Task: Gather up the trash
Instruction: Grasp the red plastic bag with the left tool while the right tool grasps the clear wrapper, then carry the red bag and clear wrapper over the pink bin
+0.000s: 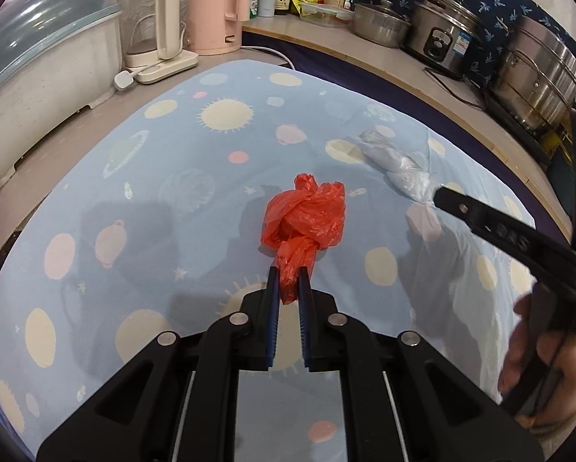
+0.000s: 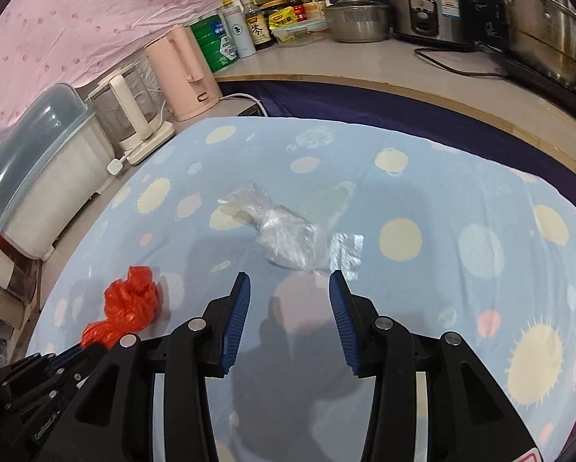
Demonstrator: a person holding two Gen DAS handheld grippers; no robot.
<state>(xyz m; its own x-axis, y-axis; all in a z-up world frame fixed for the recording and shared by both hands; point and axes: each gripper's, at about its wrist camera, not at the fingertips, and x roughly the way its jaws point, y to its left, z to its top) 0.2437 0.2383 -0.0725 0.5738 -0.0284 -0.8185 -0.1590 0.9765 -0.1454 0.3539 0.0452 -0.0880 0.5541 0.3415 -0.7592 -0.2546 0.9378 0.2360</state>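
The step in hand looks like the pick-up itself, with two pieces of trash lying on the blue space-print tablecloth (image 1: 141, 177); one is already gripped and the other is about to be.

The left gripper (image 1: 289, 269) is clamped on the tail of the knotted red plastic bag (image 1: 305, 217), its blue pads pressed nearly together with the twisted plastic squeezed between them; the bulk of the bag sits just beyond the fingertips, near the middle of the cloth, and whether it rests on the cloth or hangs just clear I cannot tell.

The right gripper (image 2: 290, 283) stands with its jaws apart and nothing between them; the crumpled clear plastic bag (image 2: 284, 236) lies just beyond its fingertips, a little to the right of the red one and farther from the person; in the left wrist view one fingertip seems to reach the bag's near end, though contact is not certain.

My reading is that the next move calls for the right gripper to go forward and down until the clear plastic lies between the pads, then close; thin film flattens easily, so a bite on the bunched middle should hold better than one on a loose edge.
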